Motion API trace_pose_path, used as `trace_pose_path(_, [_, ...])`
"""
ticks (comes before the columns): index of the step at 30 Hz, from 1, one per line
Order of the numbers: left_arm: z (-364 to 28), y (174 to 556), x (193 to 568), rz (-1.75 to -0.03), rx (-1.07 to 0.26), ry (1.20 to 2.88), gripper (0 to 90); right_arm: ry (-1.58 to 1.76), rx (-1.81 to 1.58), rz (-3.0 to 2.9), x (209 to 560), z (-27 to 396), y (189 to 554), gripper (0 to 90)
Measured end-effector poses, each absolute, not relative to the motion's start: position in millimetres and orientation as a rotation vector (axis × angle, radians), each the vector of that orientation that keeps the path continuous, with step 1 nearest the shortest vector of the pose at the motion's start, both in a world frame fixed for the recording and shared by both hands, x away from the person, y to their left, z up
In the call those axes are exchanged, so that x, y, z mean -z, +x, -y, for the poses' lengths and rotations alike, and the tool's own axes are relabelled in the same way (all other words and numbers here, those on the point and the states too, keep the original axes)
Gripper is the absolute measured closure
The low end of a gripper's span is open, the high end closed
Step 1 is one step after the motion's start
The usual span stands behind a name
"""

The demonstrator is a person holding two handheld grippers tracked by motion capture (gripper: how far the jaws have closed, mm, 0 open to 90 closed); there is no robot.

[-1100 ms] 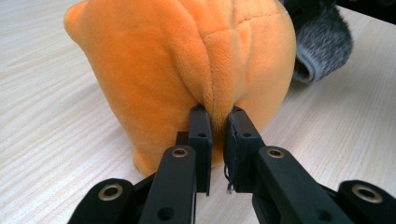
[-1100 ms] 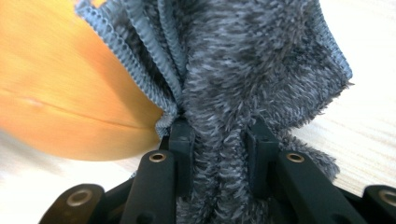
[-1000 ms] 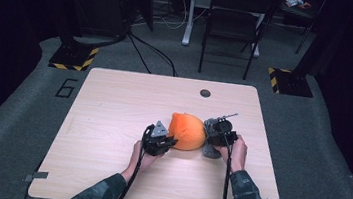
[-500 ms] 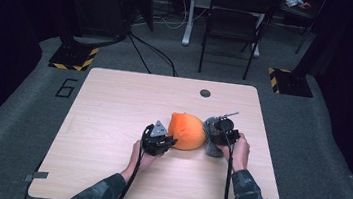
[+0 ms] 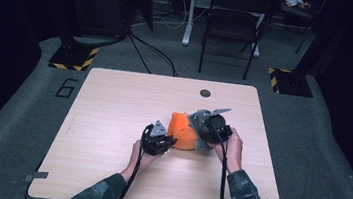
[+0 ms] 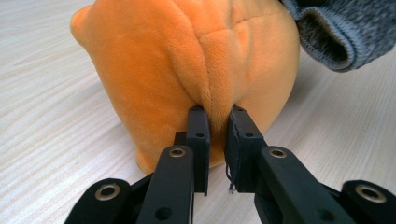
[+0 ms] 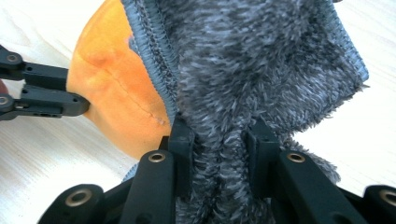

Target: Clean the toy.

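An orange plush toy (image 5: 181, 130) lies on the wooden table (image 5: 113, 102), slightly right of centre. My left gripper (image 5: 171, 140) is at its near left side; in the left gripper view, the gripper (image 6: 217, 116) is shut on a pinched fold of the orange plush toy (image 6: 187, 60). My right gripper (image 5: 201, 135) is at the toy's right, raised a little. In the right gripper view, my right gripper (image 7: 217, 135) is shut on a grey fuzzy cloth (image 7: 261, 60) that hangs against the orange plush toy (image 7: 112, 84). An edge of the grey fuzzy cloth (image 6: 327, 32) reaches the toy's top.
A round dark grommet (image 5: 205, 93) sits near the table's far edge. Beyond the table stands a black folding chair (image 5: 234, 20), with yellow-and-black striped bases (image 5: 73, 57) and cables on the floor. Bare tabletop stretches to the left.
My right gripper has lifted and shifted left toward the toy, carrying the grey cloth with it. The left gripper has held still on the plush.
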State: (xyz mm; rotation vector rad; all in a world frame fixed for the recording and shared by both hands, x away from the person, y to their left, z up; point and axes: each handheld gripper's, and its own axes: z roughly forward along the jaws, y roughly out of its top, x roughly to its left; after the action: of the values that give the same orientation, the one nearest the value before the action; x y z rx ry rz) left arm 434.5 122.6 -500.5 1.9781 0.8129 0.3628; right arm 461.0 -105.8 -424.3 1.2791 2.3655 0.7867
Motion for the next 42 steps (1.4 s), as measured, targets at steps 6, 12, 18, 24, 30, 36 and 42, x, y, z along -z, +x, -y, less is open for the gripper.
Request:
trace_pose_path(6, [-127.9, 435.0, 494.6, -0.809, -0.353, 1.984, 65.6, 1.332, -0.818, -2.35, 432.7, 114.1, 467.1, 68.4])
trace_pose_path(12, [-124.7, 435.2, 496.9, -0.826, -0.412, 2.028, 51.0, 1.345, -0.832, -2.326, 435.7, 116.3, 470.3, 68.3])
trace_pose_path(18, [-115.0, 433.9, 504.9, -0.808, -0.493, 2.084, 54.5, 1.346, -0.848, -2.325, 437.5, 115.7, 471.8, 68.3])
trace_pose_path(24, [-116.7, 433.5, 509.0, -0.798, -0.513, 2.071, 78.0, 1.335, -0.85, -2.322, 436.5, 113.8, 470.1, 68.0])
trace_pose_path(30, [-119.7, 433.0, 503.0, -0.78, -0.497, 2.05, 83.5, 1.328, -0.868, -2.303, 431.2, 115.5, 469.1, 67.9])
trace_pose_path(36, [-121.5, 431.9, 497.0, -0.756, -0.48, 2.04, 84.6, 1.322, -0.885, -2.297, 424.1, 117.4, 467.4, 68.1])
trace_pose_path(42, [-120.4, 427.0, 489.2, -0.694, -0.506, 2.033, 85.0, 1.268, -0.939, -2.309, 407.5, 109.2, 458.4, 68.1])
